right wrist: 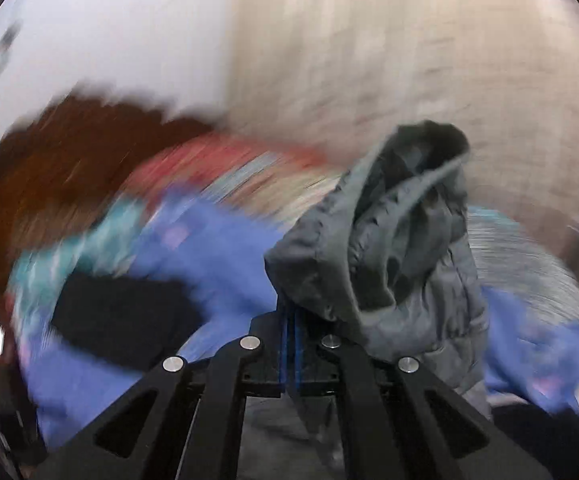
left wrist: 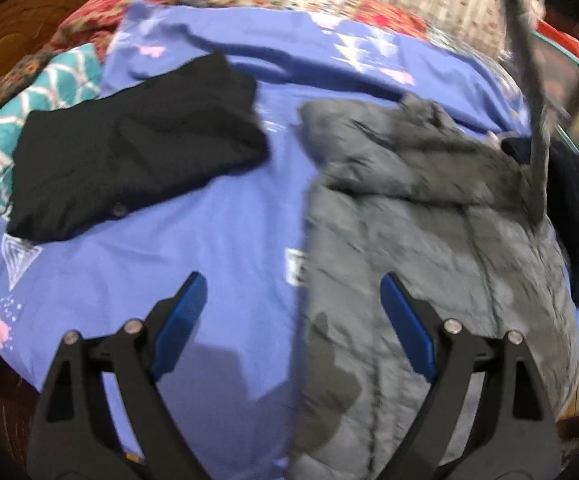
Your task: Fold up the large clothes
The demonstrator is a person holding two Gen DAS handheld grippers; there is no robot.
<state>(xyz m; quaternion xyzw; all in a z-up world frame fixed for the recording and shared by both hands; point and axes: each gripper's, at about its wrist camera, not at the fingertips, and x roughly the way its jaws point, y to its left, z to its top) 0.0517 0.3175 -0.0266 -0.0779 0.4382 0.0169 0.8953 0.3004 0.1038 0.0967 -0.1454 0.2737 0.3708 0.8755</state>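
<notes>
Left wrist view, grey jacket, white label unreadable

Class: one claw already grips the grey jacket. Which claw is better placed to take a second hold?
Left. The left claw is open and empty above the grey jacket; the right claw is already shut on its fabric.
</notes>
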